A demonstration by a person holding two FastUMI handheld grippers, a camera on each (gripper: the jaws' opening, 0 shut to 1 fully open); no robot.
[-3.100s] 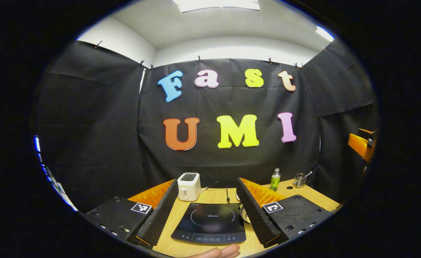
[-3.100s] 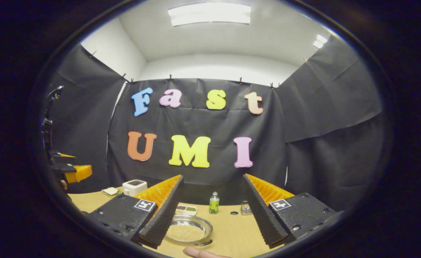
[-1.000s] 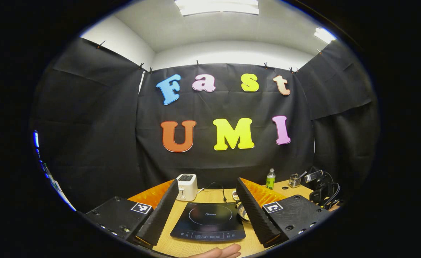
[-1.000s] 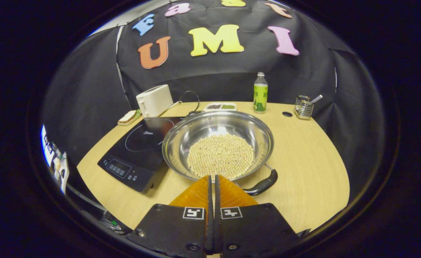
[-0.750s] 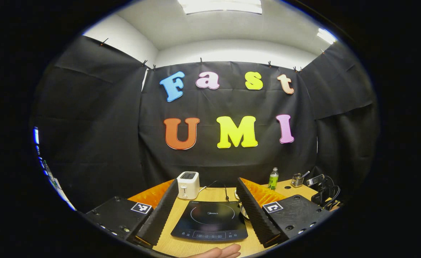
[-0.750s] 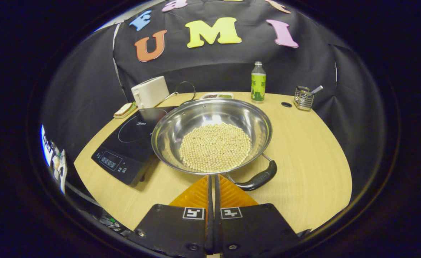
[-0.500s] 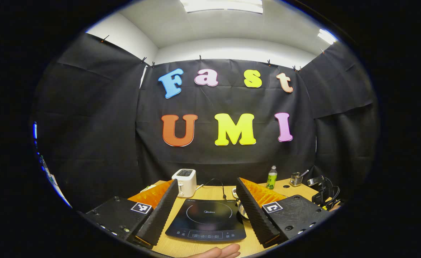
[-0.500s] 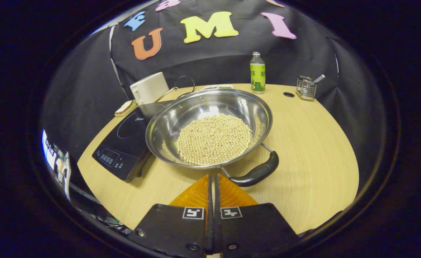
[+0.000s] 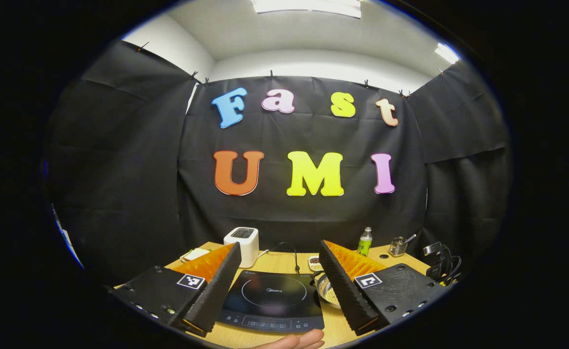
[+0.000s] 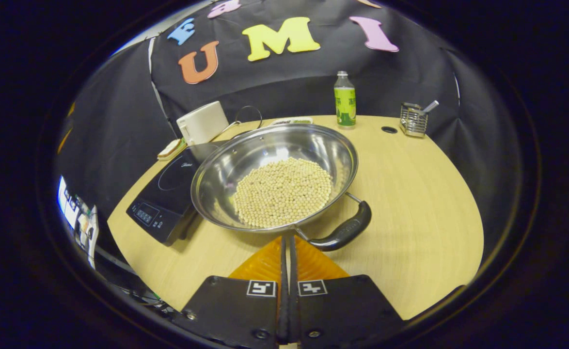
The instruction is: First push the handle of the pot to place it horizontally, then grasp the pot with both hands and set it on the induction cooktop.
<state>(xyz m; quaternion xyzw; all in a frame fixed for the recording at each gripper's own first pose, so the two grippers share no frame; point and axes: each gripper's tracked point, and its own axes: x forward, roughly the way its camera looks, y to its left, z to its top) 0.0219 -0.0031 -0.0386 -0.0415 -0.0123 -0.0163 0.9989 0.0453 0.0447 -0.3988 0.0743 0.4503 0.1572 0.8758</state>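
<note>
Steel pot [image 10: 275, 177] of pale beans on wooden bench [image 10: 410, 203], just right of black induction cooktop [image 10: 168, 191].
Black pot handle [image 10: 342, 231] angled toward near right. Right gripper [image 10: 287, 242] fingers pressed together, tips near pot's front rim; left gripper [image 9: 279, 264] fingers spread wide above cooktop.

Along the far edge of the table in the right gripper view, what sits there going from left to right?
White toaster → green bottle → small dark hole in the tabletop → wire holder with a utensil in it.
</note>
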